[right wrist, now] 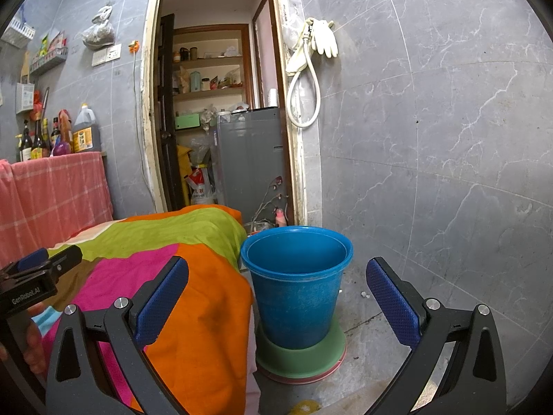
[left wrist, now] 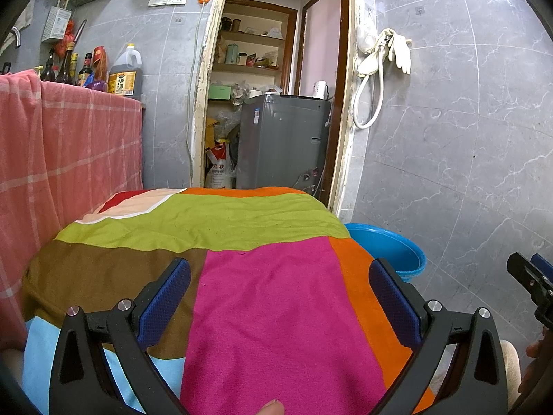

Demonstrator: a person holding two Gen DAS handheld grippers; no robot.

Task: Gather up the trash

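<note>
My left gripper [left wrist: 280,297] has its jaws spread wide and empty above the patchwork cloth [left wrist: 262,276] covering a table. My right gripper [right wrist: 276,297], jaws likewise spread and empty, frames the blue bucket [right wrist: 297,287], which stands on the floor just beside the cloth's orange edge, seated on a green lid [right wrist: 300,352]. Behind the bucket rises the grey tiled wall [right wrist: 432,138]; rubber gloves [right wrist: 325,36] hang near the doorway, through which a grey washing machine [right wrist: 249,155] shows.
</note>
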